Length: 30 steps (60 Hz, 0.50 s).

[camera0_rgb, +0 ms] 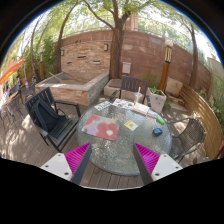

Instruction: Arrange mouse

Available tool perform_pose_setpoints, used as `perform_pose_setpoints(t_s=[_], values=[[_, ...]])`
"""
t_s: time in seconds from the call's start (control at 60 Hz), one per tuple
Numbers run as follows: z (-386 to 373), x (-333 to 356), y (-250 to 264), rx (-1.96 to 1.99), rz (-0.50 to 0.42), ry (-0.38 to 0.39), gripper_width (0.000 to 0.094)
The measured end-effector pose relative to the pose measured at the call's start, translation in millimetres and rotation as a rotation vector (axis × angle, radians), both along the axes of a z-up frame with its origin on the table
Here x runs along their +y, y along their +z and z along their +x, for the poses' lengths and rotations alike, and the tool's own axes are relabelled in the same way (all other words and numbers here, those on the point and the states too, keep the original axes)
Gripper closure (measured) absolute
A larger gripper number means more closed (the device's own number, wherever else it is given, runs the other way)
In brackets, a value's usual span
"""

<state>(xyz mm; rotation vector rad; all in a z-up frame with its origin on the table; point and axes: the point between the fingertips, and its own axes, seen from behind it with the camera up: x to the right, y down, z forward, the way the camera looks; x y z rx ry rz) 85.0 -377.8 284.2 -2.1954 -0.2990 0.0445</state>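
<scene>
A round glass table (118,150) stands ahead of me on a wooden deck. On it lies a red mat (101,127) with a small pale object (93,122) on top; I cannot tell whether that is the mouse. Next to the mat lies a yellow-green square (131,126), and a small blue item (157,130) sits further right. My gripper (112,158) hangs above the table's near edge, well short of the mat. It is open, its magenta pads (78,157) spread wide with nothing between them.
A black chair (50,115) stands left of the table and another chair (190,135) to its right. White papers (104,105) and a white box (157,100) sit at the table's far side. Beyond are a brick wall (95,50), planters and trees.
</scene>
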Motion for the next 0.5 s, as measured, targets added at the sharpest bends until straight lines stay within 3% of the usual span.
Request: perform_pose_setpoints(t_s=[0.167, 0.367, 0.5], values=[[33, 12, -35, -0.007, -0.041, -0.036, 0.0083], [109, 42, -121, -0.024, -0.109, -0.116, 0.0086], [166, 97, -173, -0.017, -0.118, -0.173, 0.0082]])
